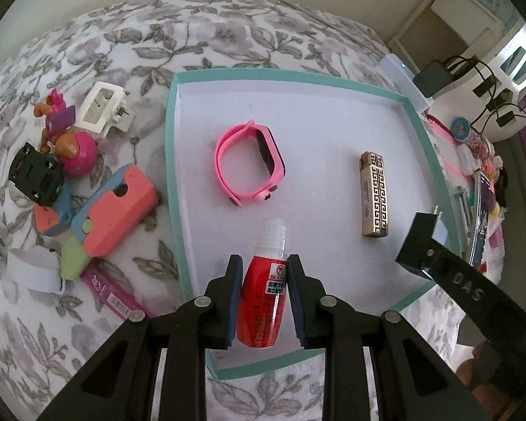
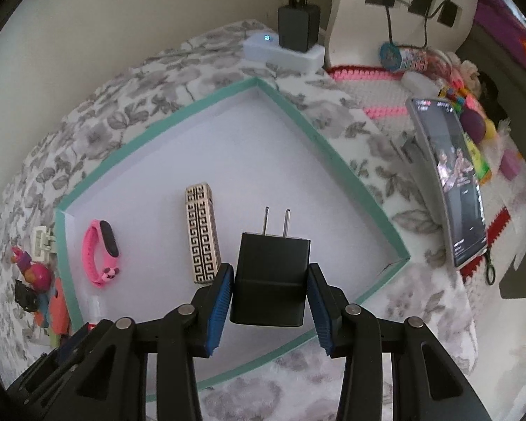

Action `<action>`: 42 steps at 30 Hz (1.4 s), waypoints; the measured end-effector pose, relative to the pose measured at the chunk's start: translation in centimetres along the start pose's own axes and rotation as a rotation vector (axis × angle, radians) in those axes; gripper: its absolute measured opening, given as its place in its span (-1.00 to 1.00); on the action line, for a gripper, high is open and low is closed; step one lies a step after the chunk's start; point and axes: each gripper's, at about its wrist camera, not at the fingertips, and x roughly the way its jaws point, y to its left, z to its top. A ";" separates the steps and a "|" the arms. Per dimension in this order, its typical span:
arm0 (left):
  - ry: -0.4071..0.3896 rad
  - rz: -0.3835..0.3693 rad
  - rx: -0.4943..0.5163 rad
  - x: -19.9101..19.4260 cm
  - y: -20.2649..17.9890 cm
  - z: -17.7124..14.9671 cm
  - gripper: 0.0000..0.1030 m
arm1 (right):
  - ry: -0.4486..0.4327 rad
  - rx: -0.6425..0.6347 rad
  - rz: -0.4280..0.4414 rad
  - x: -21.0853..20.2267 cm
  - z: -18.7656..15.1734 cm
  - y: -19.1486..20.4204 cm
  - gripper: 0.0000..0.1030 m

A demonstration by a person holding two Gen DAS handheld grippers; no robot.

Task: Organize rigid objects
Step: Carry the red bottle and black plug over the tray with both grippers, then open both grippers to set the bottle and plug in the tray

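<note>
A shallow teal-rimmed box (image 1: pixel 173 161) with a white floor lies on a floral cloth; it also shows in the right wrist view (image 2: pixel 354 172). In it lie a pink watch (image 1: pixel 249 163) (image 2: pixel 101 251) and a gold patterned lighter (image 1: pixel 374 194) (image 2: pixel 201 231). My left gripper (image 1: pixel 264 266) is shut on a red bottle with a clear cap (image 1: pixel 264 298), held over the box's near edge. My right gripper (image 2: pixel 270 275) is shut on a black plug adapter (image 2: pixel 271 280), prongs forward, over the box; the adapter also shows in the left wrist view (image 1: pixel 417 245).
Left of the box lie a white hair clip (image 1: pixel 103 110), a pink doll toy (image 1: pixel 72 147), a black toy car (image 1: pixel 36 173), a coral and blue toy gun (image 1: pixel 112 210), a white band (image 1: pixel 35 268) and a pink packet (image 1: pixel 114 298). A phone (image 2: pixel 449 182), a power strip (image 2: pixel 284 52) and clutter sit right.
</note>
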 end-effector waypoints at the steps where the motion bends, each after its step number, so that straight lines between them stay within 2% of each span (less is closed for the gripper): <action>1: 0.003 -0.002 -0.002 0.1 0.1 0.0 -0.48 | 0.009 -0.001 -0.003 0.2 -0.1 0.0 -0.13; 9: 0.049 -0.016 -0.050 1.7 1.3 -0.5 -0.48 | 0.074 -0.018 -0.010 2.0 -0.6 0.2 -0.13; 17: 0.043 -0.010 -0.038 2.3 0.7 0.0 -0.48 | 0.107 -0.020 -0.015 3.0 -0.9 0.2 -0.14; 28: 0.053 -0.014 -0.041 2.1 0.9 0.0 -0.48 | 0.112 -0.020 -0.021 3.4 -0.7 0.5 -0.11; 36: 0.007 -0.024 -0.032 0.3 0.6 0.3 -0.44 | 0.087 -0.028 -0.028 2.5 -0.1 0.7 0.19; 42: -0.047 0.001 -0.038 -1.3 1.0 0.5 -0.21 | 0.059 -0.035 -0.032 1.8 0.3 0.8 0.29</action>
